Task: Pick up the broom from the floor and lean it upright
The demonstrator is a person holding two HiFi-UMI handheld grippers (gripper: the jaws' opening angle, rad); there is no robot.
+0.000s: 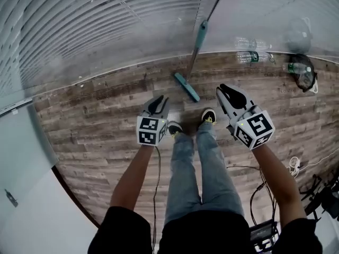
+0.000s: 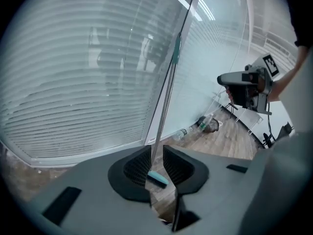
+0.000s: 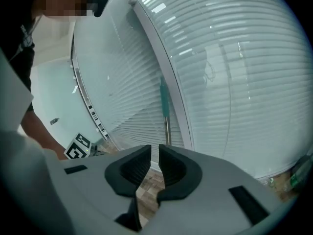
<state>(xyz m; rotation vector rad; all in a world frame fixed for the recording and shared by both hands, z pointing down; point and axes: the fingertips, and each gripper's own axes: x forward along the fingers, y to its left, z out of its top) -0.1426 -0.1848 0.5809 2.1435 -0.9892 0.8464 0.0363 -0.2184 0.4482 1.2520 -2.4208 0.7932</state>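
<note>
The broom stands upright against the blind-covered glass wall, its teal head on the wood floor and its handle slanting up to the glass. My left gripper hovers in front of the head, apart from it, jaws open a little and empty. My right gripper hangs to the right of the head, also slightly open and empty. In the left gripper view the handle rises far beyond my left gripper. In the right gripper view the teal grip shows above my right gripper.
Plastic bottles and a dark bag lie along the wall at the right. The person's legs and shoes stand just behind the broom head. Cables trail on the floor at lower right. A white panel borders the left.
</note>
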